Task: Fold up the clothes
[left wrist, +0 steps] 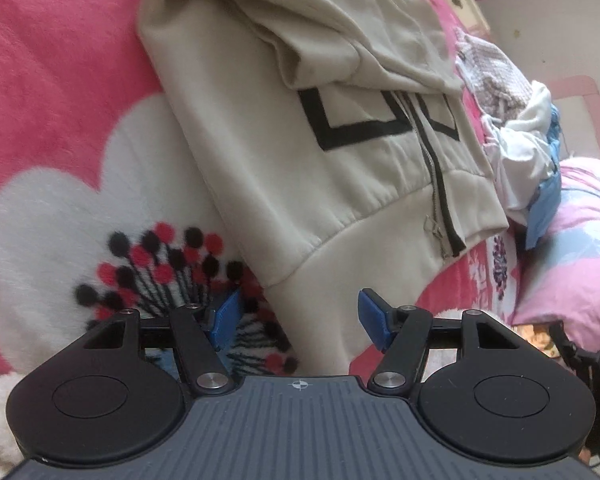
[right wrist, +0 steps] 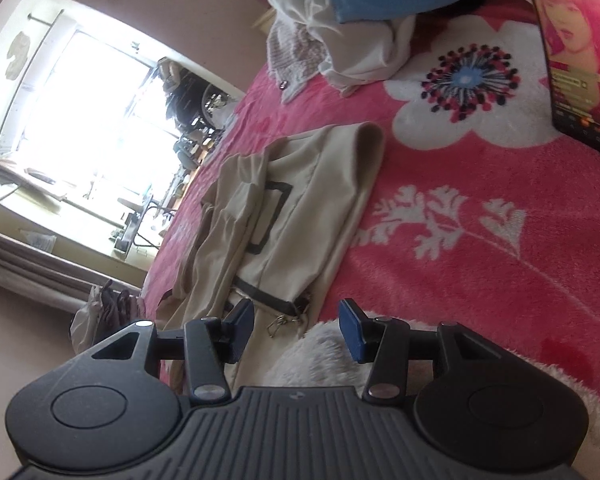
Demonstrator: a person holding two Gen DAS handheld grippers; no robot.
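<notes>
Right now I have the beige zip jacket (left wrist: 300,152) lying partly folded on the pink flowered blanket (left wrist: 52,80), sleeves laid over its front. My left hand-held gripper (left wrist: 296,320) and right hand-held gripper (right wrist: 296,330) both sit spread, empty, near its hem. Beyond lies what looks like a heap of clothes (right wrist: 340,36).

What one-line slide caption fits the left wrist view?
Open left gripper hovers before a partly folded beige zip hoodie on a pink floral blanket, unfolded clothes pile beyond.

Matt cloth hoodie (left wrist: 284,152); plush blanket (left wrist: 52,80)
</notes>
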